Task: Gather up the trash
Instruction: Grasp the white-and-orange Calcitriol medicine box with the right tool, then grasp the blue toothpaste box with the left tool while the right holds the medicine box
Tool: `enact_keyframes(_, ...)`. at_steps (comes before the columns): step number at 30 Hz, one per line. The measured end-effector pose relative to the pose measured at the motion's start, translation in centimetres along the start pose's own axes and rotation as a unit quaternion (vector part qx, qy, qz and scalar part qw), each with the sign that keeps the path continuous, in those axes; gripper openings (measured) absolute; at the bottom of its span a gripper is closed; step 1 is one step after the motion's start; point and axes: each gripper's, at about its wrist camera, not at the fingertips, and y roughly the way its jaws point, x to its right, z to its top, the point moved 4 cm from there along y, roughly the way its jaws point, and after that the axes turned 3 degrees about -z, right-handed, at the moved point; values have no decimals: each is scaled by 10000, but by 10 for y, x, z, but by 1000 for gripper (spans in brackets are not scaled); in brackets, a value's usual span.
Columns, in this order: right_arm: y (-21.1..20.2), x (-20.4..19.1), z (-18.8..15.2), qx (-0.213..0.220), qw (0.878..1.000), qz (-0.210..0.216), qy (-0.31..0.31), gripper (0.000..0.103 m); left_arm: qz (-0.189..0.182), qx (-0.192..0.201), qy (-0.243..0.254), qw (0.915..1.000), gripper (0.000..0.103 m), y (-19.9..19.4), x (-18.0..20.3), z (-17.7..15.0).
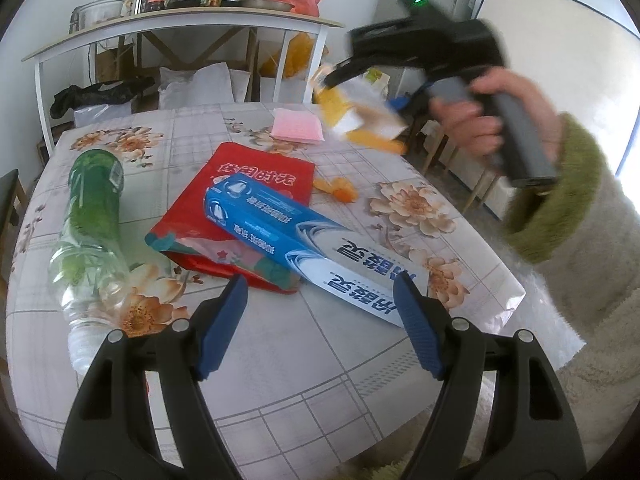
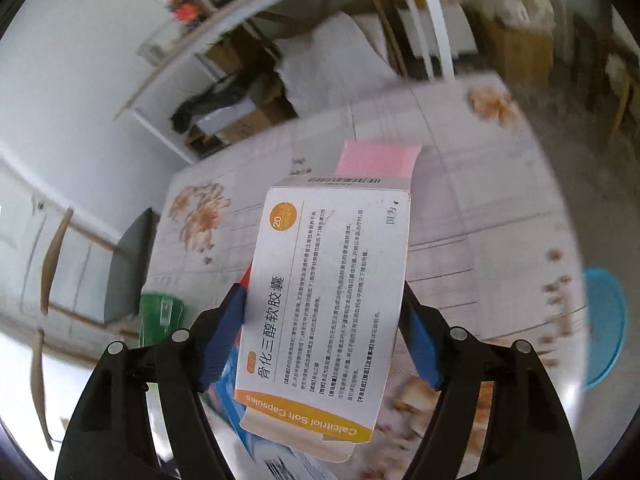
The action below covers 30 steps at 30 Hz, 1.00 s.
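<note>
While left tongs [image 1: 320, 320] gape wide over floral counter [image 1: 340, 380], right tongs [image 2: 320, 332] clamp calcitriol capsule box [image 2: 332, 300] aloft. Toothpaste box [image 1: 288, 236], red pouch [image 1: 256, 184], green bottle [image 1: 92, 216] lie below; shelf [image 1: 180, 24] behind, background blurred.

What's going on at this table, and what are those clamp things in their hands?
A person is clearing trash off a flowered table with a two-finger gripper in each hand. The right gripper is shut on a white and orange medicine box, lifted above the table. The left gripper is open and empty, pointing at a blue toothpaste box lying across a red bag. A green plastic bottle lies on its side nearby.
</note>
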Motion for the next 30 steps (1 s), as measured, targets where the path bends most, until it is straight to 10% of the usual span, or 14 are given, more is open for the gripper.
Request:
enact_keyframes(11,-4,18,-90,-953,9908,-433,-862,72,-44,-136,-556,9984,71,8,-15,5)
enact_keyframes(22,17,-8,-166,-1688,9814,353,-838,71,-33,-263,-1096,9936,71,10,-29,9)
enact_keyframes(30,-20,20,-153,-885,9918,-458,-800,71,260,-532,-641,9962,71,28,-12,18)
